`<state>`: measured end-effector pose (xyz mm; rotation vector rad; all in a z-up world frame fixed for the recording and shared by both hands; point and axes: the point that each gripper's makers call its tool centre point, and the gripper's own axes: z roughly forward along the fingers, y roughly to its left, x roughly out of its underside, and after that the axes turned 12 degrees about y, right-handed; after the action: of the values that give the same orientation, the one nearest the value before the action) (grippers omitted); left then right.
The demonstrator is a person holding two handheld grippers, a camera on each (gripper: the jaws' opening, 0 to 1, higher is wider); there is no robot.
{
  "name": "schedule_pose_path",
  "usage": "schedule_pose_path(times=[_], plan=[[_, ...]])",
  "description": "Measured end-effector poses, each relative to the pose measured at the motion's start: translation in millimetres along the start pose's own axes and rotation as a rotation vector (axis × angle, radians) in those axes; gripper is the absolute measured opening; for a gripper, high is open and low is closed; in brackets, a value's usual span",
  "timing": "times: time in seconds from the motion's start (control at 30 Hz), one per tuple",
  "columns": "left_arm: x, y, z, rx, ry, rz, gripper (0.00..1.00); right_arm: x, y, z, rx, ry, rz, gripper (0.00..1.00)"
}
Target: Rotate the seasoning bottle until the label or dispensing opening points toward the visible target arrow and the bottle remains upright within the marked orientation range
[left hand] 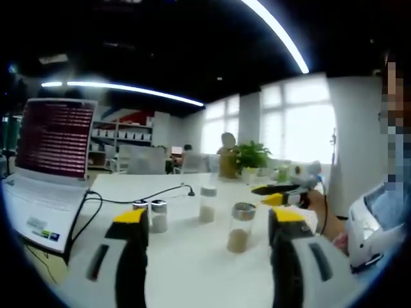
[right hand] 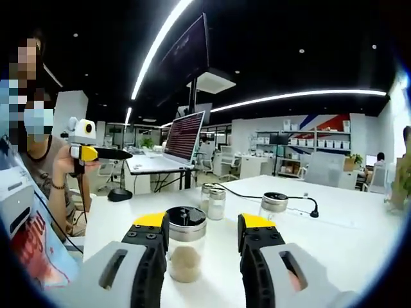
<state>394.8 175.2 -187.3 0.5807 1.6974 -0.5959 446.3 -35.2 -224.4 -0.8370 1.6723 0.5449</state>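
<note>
The seasoning bottle point(right hand: 186, 251) stands upright on the white desk point(right hand: 334, 244), its long axis vertical, and it sits directly between your right gripper's point(right hand: 202, 240) spread fingers point(right hand: 153, 239), close in, with daylight on both sides and no contact that I can see. In the left gripper view the same bottle point(left hand: 239, 228) is ahead and slightly right of centre between your left gripper's point(left hand: 209, 224) fingers point(left hand: 133, 221), which are also spread and holding nothing, and it lies clearly farther from them. So your right hand is the nearer one, and I judge the turn belongs to it: close on the glass body below the dark cap and twist about the vertical axis without tipping. I cannot make out a label, an opening or a target arrow, so check the direction before you turn. Beyond the bottle stand a pair of small shakers point(right hand: 213, 200) and another jar point(right hand: 273, 206), with a black cable point(right hand: 298, 197) past them and a laptop point(left hand: 48, 160) at the far edge.
</note>
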Motion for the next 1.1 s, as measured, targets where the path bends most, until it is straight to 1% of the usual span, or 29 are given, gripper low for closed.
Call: schedule_pose_path(times=[0.1, 0.3, 0.47, 0.67, 0.77, 0.9, 1.03, 1.1], plan=[[0.1, -1.5, 0.2, 0.000, 0.001, 0.008, 0.81, 3.2, -5.1, -7.2, 0.034, 0.001, 0.040, 0.43], [-0.9, -6.1, 2.0, 0.017, 0.000, 0.021, 0.82, 3.0, -12.8, -20.0, 0.083, -0.022, 0.078, 0.43], [-0.2, -5.5, 3.3, 0.014, 0.004, 0.018, 0.81, 2.6, -24.0, -24.4, 0.150, -0.020, 0.085, 0.43], [-0.5, -4.3, 2.4, 0.014, 0.000, 0.010, 0.81, -1.9, -32.7, -23.1, 0.179, -0.031, 0.105, 0.43], [0.6, -2.7, 1.6, 0.012, 0.003, 0.008, 0.81, -2.7, -36.9, -20.9, 0.205, -0.031, 0.107, 0.43], [0.3, -2.1, -0.5, 0.007, -0.003, 0.005, 0.81, -6.7, -42.0, -17.3, 0.216, -0.045, 0.119, 0.43], [0.9, -1.6, 0.4, 0.006, -0.002, 0.004, 0.81, -8.8, -52.7, -13.7, 0.259, -0.044, 0.111, 0.43], [2.2, -2.1, 1.7, 0.008, 0.005, 0.007, 0.81, -5.9, -59.0, -10.9, 0.286, -0.049, 0.139, 0.43]])
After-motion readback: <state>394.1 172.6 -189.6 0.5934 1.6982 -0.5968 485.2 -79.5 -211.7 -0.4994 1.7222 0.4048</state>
